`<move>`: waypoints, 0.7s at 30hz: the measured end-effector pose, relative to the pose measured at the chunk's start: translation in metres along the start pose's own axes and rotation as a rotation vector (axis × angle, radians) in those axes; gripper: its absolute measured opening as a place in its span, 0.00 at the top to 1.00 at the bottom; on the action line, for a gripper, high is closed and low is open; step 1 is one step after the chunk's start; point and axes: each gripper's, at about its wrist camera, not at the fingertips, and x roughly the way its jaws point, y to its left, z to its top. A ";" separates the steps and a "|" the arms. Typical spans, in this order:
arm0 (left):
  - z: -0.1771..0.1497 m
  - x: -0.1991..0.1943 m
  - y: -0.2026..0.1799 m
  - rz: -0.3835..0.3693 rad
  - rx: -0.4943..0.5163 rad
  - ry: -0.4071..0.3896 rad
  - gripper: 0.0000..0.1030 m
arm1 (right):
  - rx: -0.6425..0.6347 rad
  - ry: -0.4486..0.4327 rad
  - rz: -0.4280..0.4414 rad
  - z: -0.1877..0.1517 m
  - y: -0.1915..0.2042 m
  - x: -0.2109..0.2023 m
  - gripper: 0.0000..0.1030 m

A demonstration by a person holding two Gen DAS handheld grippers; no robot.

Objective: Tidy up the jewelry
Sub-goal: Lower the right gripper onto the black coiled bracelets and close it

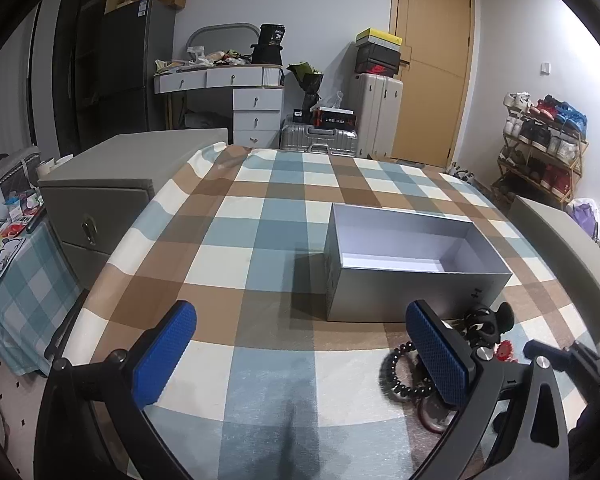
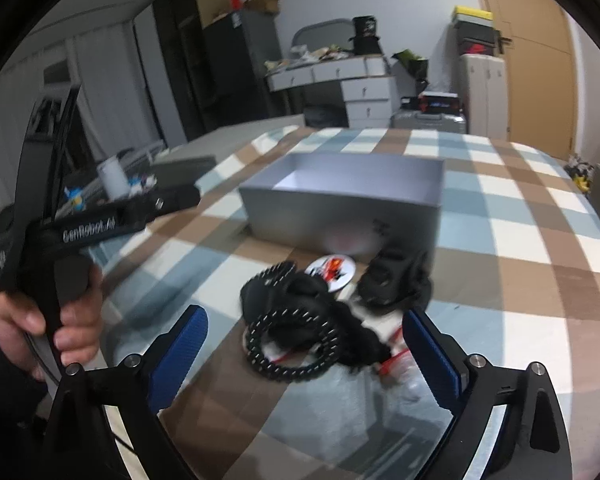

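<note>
- Our left gripper (image 1: 300, 354), with blue textured pads, is spread wide and holds nothing; it hovers over the checked blue, brown and white tablecloth (image 1: 256, 236), short of the open grey rectangular box (image 1: 416, 280).
- Our right gripper (image 2: 304, 356) is also spread wide and empty, just short of the jewelry heap in front of the box (image 2: 340, 212).
- Nearest its pads lies a black beaded bracelet (image 2: 296, 344), tangled with other dark pieces we cannot tell apart through the blur.
- Closer to the box sit a round white badge with a red design (image 2: 332, 270) and a black bow-shaped hair clip (image 2: 392, 276).
- The left hand (image 2: 46, 320) grips its black handle, left of the box.
</note>
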 end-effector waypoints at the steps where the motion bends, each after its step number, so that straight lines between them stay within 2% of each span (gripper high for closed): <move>1: 0.000 0.001 0.001 -0.001 0.002 0.001 0.01 | -0.012 0.008 -0.009 -0.001 0.002 0.003 0.06; 5: 0.000 0.001 0.001 -0.002 0.002 0.002 0.01 | -0.065 0.022 -0.055 -0.005 0.012 0.008 0.08; 8: 0.000 0.001 0.003 -0.002 -0.004 -0.002 0.01 | -0.132 0.045 -0.108 -0.007 0.020 0.015 0.24; 13: -0.001 0.000 0.006 -0.004 -0.008 -0.002 0.01 | -0.205 0.055 -0.191 -0.013 0.027 0.020 0.32; 15: -0.002 -0.001 0.006 -0.002 -0.006 0.000 0.01 | -0.210 0.050 -0.202 -0.013 0.027 0.018 0.40; 17: -0.002 -0.002 0.007 0.000 -0.006 -0.002 0.01 | -0.221 0.047 -0.216 -0.014 0.029 0.017 0.45; 21: -0.003 -0.003 0.008 0.003 -0.010 0.000 0.01 | -0.245 0.035 -0.233 -0.015 0.033 0.014 0.48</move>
